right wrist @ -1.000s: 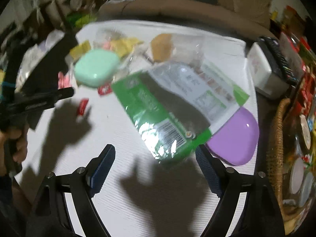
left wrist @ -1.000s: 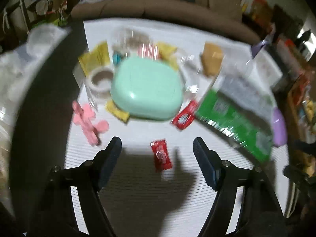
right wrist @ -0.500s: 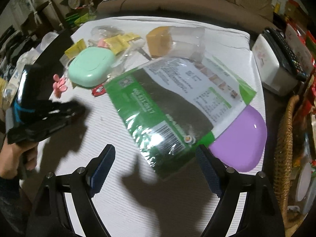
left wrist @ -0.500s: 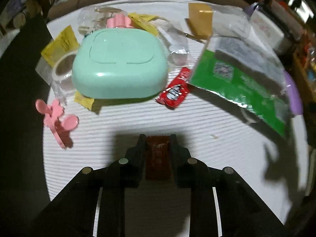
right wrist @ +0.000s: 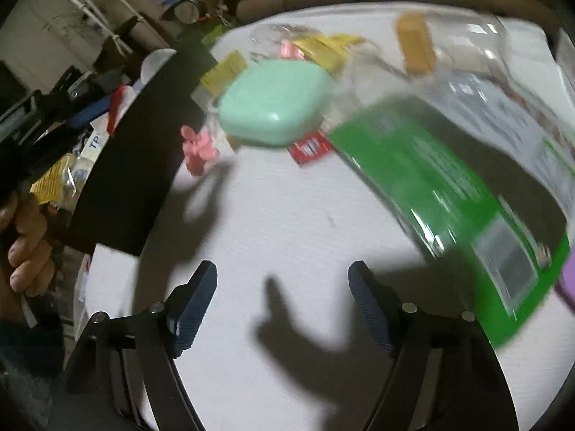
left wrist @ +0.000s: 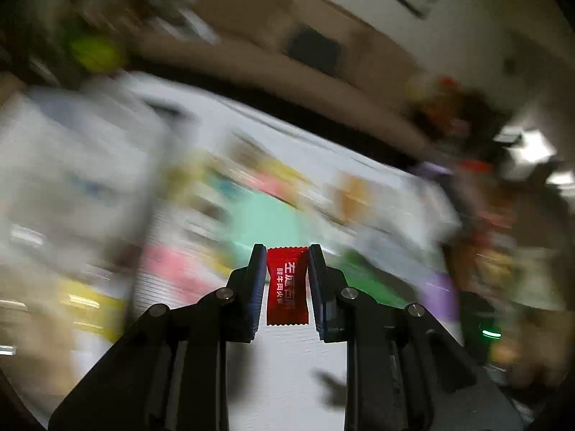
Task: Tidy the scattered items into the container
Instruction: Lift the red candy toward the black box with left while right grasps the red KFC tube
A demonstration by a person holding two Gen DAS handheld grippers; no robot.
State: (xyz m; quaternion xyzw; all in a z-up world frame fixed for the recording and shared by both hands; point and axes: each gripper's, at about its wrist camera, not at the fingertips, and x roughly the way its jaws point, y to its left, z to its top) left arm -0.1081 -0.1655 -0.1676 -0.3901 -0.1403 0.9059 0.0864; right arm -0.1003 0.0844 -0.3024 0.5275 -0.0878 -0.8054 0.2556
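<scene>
Left wrist view: left gripper (left wrist: pixel 287 280) clamps a red sachet (left wrist: pixel 287 287) upright between its pads, above the white table (left wrist: pixel 287 377); background blurred.

Right wrist view: right gripper (right wrist: pixel 282 309) holds nothing, jaws closing over bare table (right wrist: pixel 287 222). Beyond the gripper: mint case (right wrist: pixel 275 102), second red sachet (right wrist: pixel 309 148) touching it, pink clip (right wrist: pixel 198 149), green packet (right wrist: pixel 449 194).

White table (right wrist: pixel 287 237) (mint case (right wrist: pixel 275 102), packets)
</scene>
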